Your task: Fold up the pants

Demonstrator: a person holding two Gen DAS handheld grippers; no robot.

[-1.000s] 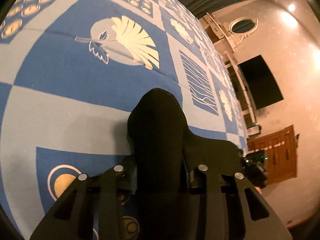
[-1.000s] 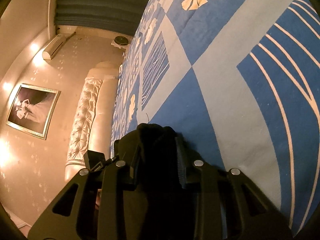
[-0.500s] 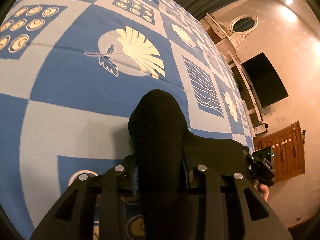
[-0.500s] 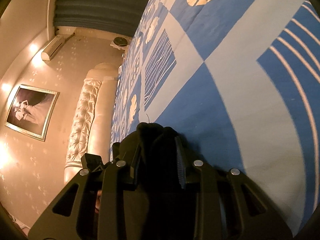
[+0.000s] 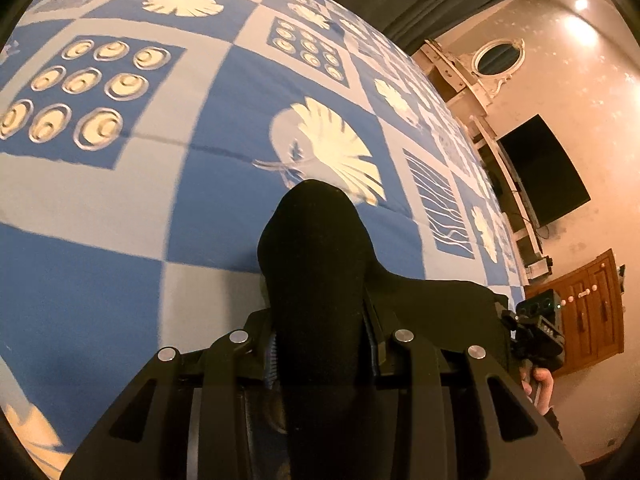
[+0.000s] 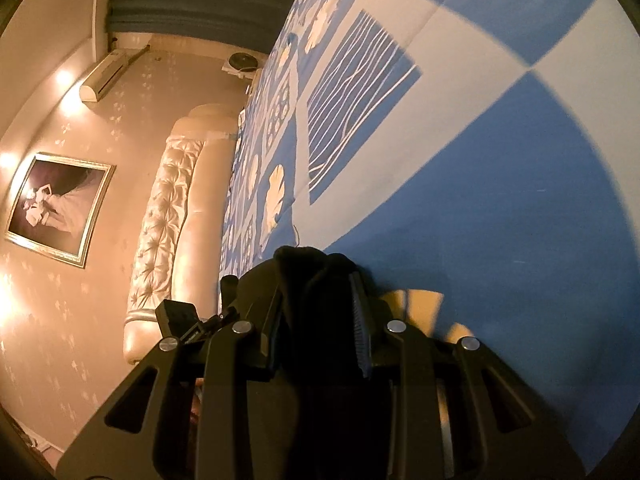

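warm, dim amber light fills both views. in the left wrist view two ceiling spots [image 5: 581, 2] flare white at one o'clock and wash the wall [image 5: 576, 92] peach. in the right wrist view wall lamps [image 6: 64, 78] bloom at ten o'clock, glaring across the framed picture [image 6: 58, 208]. the black pants [image 5: 316, 264] held in the tongs read as a near featureless dark mass with little fold detail. a soft shadow lies on the bedspread [image 6: 500, 208] just past the fabric. the bedspread pattern smears with motion blur, strongest at eight o'clock in the left view. fisheye bending bows every line, and black vignette cuts the corners.
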